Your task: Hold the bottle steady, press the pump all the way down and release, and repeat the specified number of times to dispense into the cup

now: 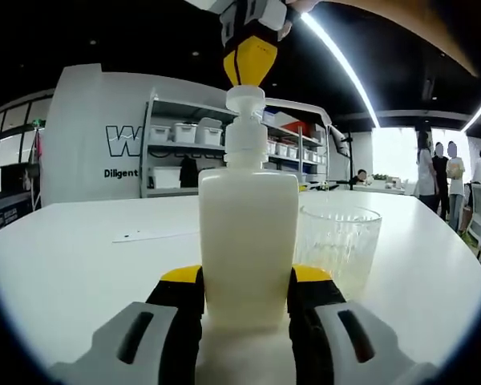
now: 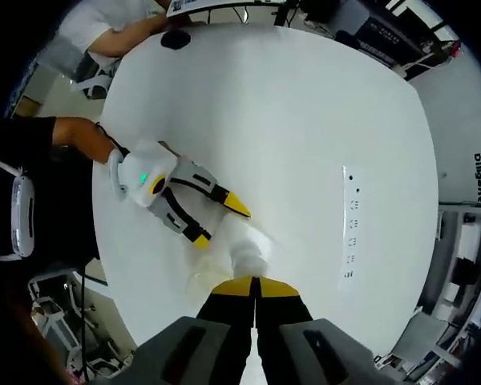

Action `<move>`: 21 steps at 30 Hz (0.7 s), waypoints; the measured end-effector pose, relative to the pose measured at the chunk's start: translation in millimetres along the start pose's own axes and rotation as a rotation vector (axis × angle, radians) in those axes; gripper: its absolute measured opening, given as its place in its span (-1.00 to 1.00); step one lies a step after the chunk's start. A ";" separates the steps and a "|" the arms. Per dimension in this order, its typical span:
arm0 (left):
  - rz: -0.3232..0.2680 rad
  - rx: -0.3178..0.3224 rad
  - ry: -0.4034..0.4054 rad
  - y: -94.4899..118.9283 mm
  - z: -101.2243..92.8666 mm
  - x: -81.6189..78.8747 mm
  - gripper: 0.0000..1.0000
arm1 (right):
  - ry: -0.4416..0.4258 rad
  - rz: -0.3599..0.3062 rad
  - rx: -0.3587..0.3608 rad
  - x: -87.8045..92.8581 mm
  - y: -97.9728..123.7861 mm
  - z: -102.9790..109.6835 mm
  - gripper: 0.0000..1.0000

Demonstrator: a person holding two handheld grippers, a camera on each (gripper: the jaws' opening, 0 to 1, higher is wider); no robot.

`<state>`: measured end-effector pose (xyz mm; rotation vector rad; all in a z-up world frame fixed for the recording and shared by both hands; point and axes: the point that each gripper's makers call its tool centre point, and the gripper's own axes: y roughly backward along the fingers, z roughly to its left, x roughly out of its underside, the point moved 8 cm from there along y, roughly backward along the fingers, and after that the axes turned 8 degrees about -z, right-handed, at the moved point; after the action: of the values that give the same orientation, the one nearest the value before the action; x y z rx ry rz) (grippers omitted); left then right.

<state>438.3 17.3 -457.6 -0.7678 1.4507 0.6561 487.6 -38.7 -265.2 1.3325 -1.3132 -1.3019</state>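
A cream pump bottle [image 1: 248, 241] stands upright on the white table [image 1: 80, 257]. My left gripper [image 1: 247, 277] is shut on the bottle's lower body, one yellow-tipped jaw on each side. A clear glass cup [image 1: 338, 241] stands just right of the bottle, under the pump's side. My right gripper [image 1: 250, 60] comes down from above, its yellow tips touching the pump head [image 1: 245, 98]. In the right gripper view, my right gripper [image 2: 256, 285] is shut, its tips together over the white pump head [image 2: 248, 257]. The left gripper [image 2: 220, 226] reaches in from the left, and the cup [image 2: 204, 281] shows faintly.
A flat socket panel [image 2: 351, 228] is set into the table to the right. A small black object [image 2: 176, 38] lies at the table's far edge. A person's arm [image 2: 80, 136] holds the left gripper. Shelves with bins [image 1: 224, 144] and standing people [image 1: 441, 172] are beyond the table.
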 end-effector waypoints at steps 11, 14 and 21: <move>0.002 -0.002 0.006 3.4 -3.4 0.4 -0.21 | -0.008 -0.003 -0.003 0.8 -0.7 0.0 -1.00; 0.002 -0.002 0.007 3.8 -4.0 0.5 -0.21 | -0.007 -0.007 -0.005 1.3 -0.7 -0.1 -1.00; 0.002 -0.002 0.009 3.8 -4.3 0.7 -0.21 | -0.009 -0.010 -0.005 1.7 -1.3 1.0 -1.00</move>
<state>432.7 16.2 -458.5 -0.7719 1.4599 0.6566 486.6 -40.2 -266.8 1.3327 -1.3100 -1.3188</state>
